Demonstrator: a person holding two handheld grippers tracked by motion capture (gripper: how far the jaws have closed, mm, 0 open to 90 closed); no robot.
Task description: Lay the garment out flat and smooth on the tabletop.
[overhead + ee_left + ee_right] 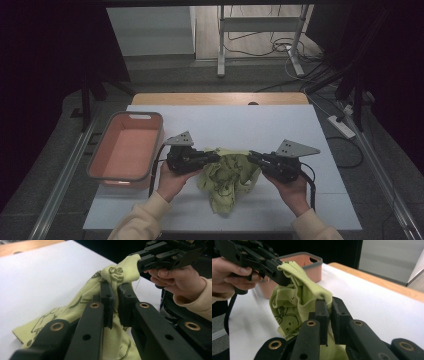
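Both hand-held grippers (216,157) (251,156) pinch crumpled yellow-green garment (227,175) w/ dark printed drawings.

Work surface in front of me: a white table top (280,130) with a bare wooden strip along its far edge. At my left a salmon-pink bin (126,150) with a grey rim stands on it. The yellow-green printed garment (227,182) rests its lower folds on the white, near my edge.

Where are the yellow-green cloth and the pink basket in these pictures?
yellow-green cloth (227,177): high view, on its crumpled middle between the grippers.
pink basket (161,131): high view, on its grey right rim.
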